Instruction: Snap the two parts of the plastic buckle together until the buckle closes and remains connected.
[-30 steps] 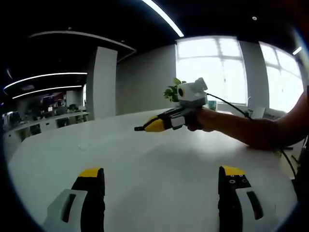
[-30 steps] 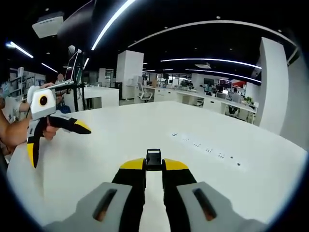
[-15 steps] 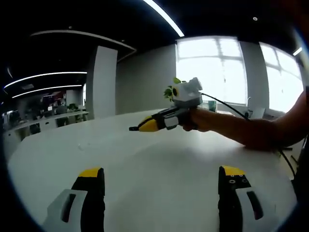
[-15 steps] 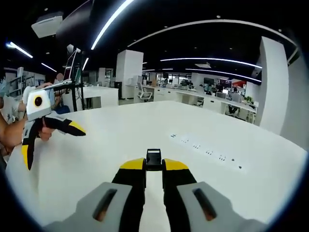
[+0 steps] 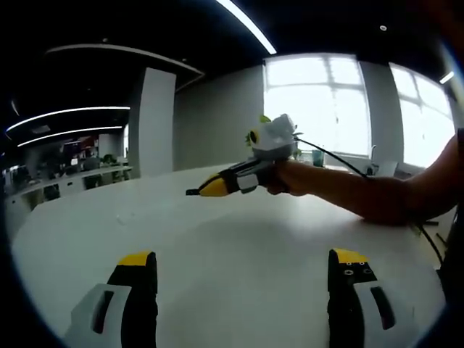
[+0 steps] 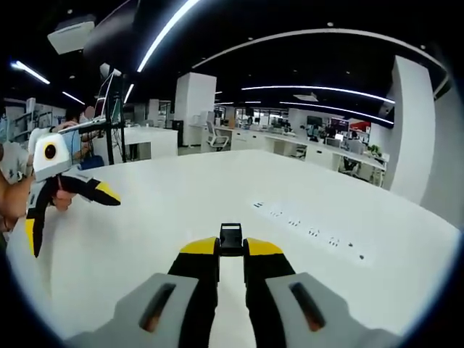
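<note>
In the right gripper view my right gripper is shut on a small black plastic buckle part, which sticks out past the yellow fingertips above the white table. Seen from the left gripper view, that same gripper comes in from the right in a person's hand, a dark bit of the buckle part at its tip. My left gripper stands wide open over the table with nothing between its jaws. It also appears open at the left of the right gripper view, held by a hand.
A row of small sockets is set into the tabletop at the right. A person's forearm and a black cable reach in from the right. Office desks, pillars and bright windows lie beyond the table.
In the left gripper view the right gripper with its buckle part has moved left and slightly up. In the right gripper view the left gripper has slid further to the left edge.
</note>
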